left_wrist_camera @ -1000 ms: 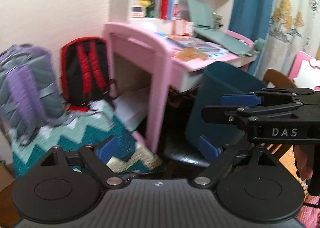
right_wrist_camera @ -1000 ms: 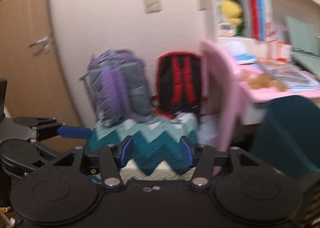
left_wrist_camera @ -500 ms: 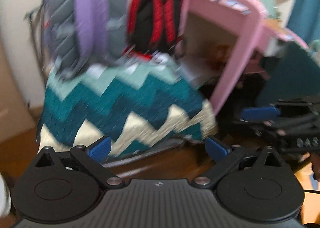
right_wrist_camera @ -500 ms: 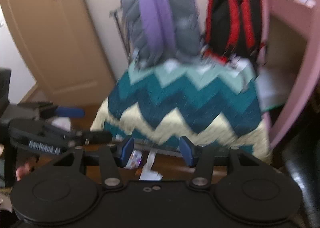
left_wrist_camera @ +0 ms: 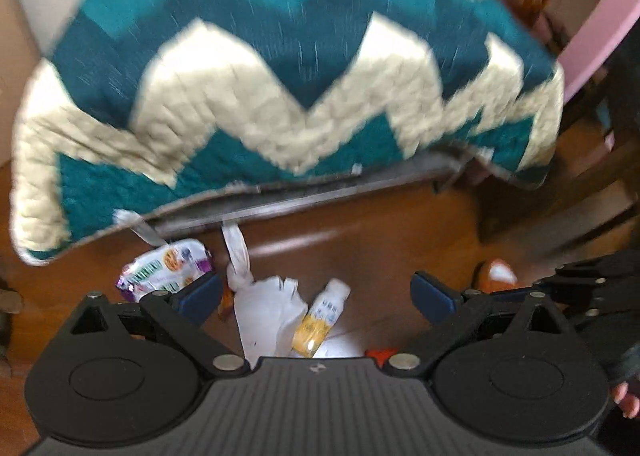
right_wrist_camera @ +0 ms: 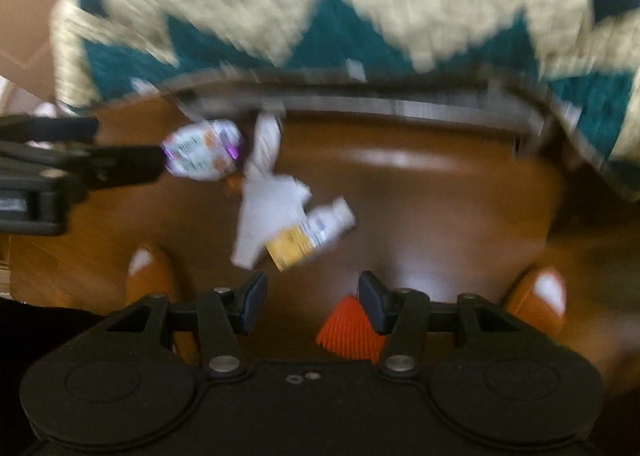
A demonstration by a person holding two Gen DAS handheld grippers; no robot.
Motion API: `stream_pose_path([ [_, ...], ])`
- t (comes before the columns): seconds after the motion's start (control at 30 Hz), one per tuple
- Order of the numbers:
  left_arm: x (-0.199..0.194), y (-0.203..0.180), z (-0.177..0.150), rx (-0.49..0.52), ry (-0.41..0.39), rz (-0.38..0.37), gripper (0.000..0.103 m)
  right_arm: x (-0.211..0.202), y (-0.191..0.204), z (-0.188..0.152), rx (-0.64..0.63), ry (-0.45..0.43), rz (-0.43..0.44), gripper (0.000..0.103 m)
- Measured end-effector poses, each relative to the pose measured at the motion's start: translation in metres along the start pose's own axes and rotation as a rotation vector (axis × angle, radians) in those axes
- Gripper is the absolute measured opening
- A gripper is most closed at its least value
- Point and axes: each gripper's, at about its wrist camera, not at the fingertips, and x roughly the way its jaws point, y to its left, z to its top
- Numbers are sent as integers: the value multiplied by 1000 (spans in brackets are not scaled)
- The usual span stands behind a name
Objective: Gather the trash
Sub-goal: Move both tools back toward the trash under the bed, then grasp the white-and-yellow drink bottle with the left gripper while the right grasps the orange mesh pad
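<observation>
Now both views look steeply down at the wooden floor (right_wrist_camera: 440,207), where a second ago they faced the room's wall, backpacks and pink desk; that swing has brought the trash into sight for the first time; nearest, the left hand-held gripper (left_wrist_camera: 316,296) stands released, its jaws spread wide with nothing pressed between them, and the right hand-held gripper (right_wrist_camera: 310,304) is likewise unclenched and empty, though its gap is narrower; just beyond lie an orange ridged scrap (right_wrist_camera: 348,336), a small yellow-and-white bottle (left_wrist_camera: 320,316) on its side, a crumpled white bag (left_wrist_camera: 264,308) touching it, and a purple-edged snack wrapper (left_wrist_camera: 164,270) a little farther; beyond all, a zigzag teal-and-cream blanket (left_wrist_camera: 280,75) overhangs the floor; nothing is collected yet, so picking up likely begins here.
</observation>
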Motion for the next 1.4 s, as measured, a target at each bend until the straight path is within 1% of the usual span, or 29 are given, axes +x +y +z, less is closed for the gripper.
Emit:
stream_pose_path([
  [0.07,28,0,1,36,44,-5,101,33,-11,-2,22,66,-16,51],
  [0.17,76,1,-1,80,132,16,101,71,-23,-7,-7,129,-70,50],
  [0.3,132,2,-9,116,215,13,101,117,-43,-17,32,244,-63,50],
  [0.43,178,-4,-24,193,277,17,100,150,-53,-25,36,316,-42,50],
  [0.53,202,-15,-37,279,301,18,100,175,-56,-31,0,356,-70,50],
  [0.6,216,-22,-46,330,313,12,100,192,-59,-36,-4,385,-71,49],
  [0.73,238,-31,-55,385,300,7,99,219,-65,-41,4,420,-68,48],
  [0.8,246,-35,-56,405,282,7,95,229,-69,-42,20,430,-68,48],
  [0.87,256,-38,-57,424,275,12,94,236,-73,-44,40,437,-64,48],
  [0.97,272,-40,-58,435,283,3,92,246,-79,-44,85,439,-51,48],
  [1.1,288,-43,-60,445,314,-8,87,254,-83,-45,109,424,-36,48],
  [1.17,295,-44,-61,440,333,-17,83,258,-84,-46,105,427,-42,48],
  [1.23,301,-47,-62,447,351,-16,73,264,-84,-50,89,434,-53,48],
  [1.27,303,-49,-63,453,358,-13,71,266,-83,-52,81,435,-61,48],
  [1.3,305,-49,-64,457,361,-15,67,266,-82,-52,75,428,-62,48],
  [1.4,312,-53,-66,462,371,-3,62,266,-77,-55,40,417,-73,47],
])
